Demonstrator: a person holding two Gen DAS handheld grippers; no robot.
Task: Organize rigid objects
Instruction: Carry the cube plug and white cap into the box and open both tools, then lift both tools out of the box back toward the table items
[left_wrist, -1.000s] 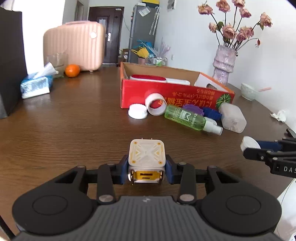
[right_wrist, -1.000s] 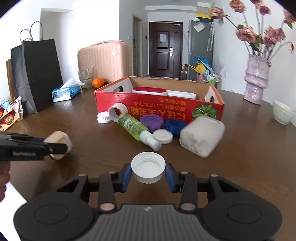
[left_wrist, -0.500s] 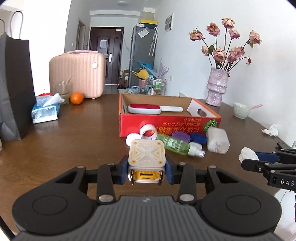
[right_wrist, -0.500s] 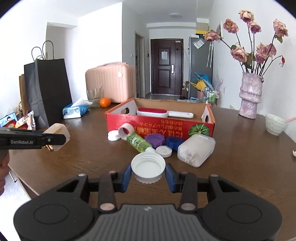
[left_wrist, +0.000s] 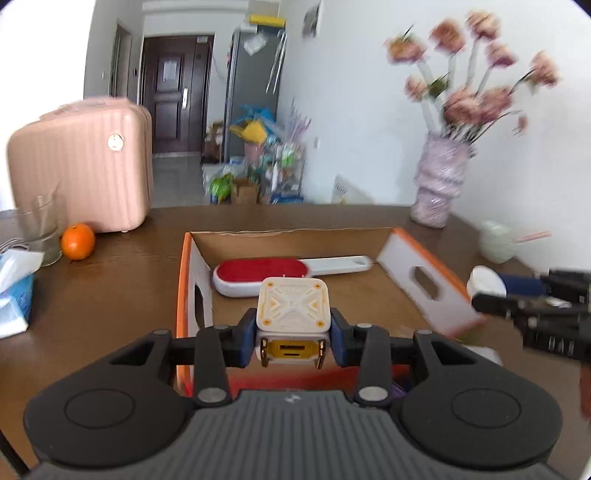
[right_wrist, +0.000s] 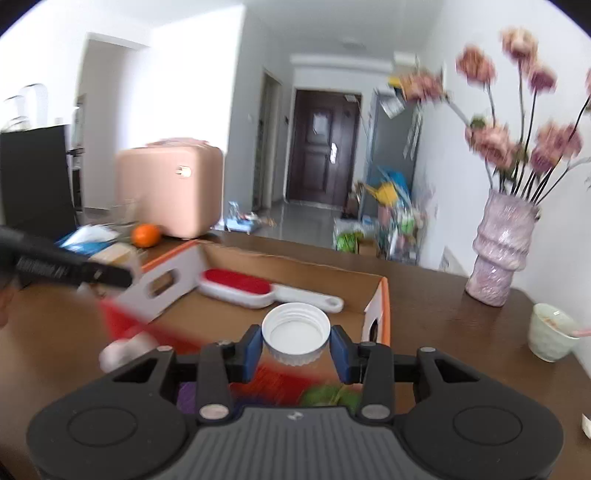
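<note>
Left hand-held gripper (left_wrist: 293, 341): clamped on a white cube (left_wrist: 293, 310), held above the box (left_wrist: 430, 284). Right hand-held gripper (right_wrist: 295, 347): closed on a white cap (right_wrist: 295, 334), mouth up, over the box's near edge. Just ahead of both, inside the box: a red brush (left_wrist: 266, 273). Beyond, on the surface (left_wrist: 122, 288): a vase (right_wrist: 500, 251).

The box's (left_wrist: 428, 280) near wall and the things before it were largely hidden behind the left gripper (left_wrist: 293, 341). The flowers (right_wrist: 517, 144) were blurred. The right gripper (left_wrist: 532, 314) was smeared and cut off by the frame edge in the left view.
</note>
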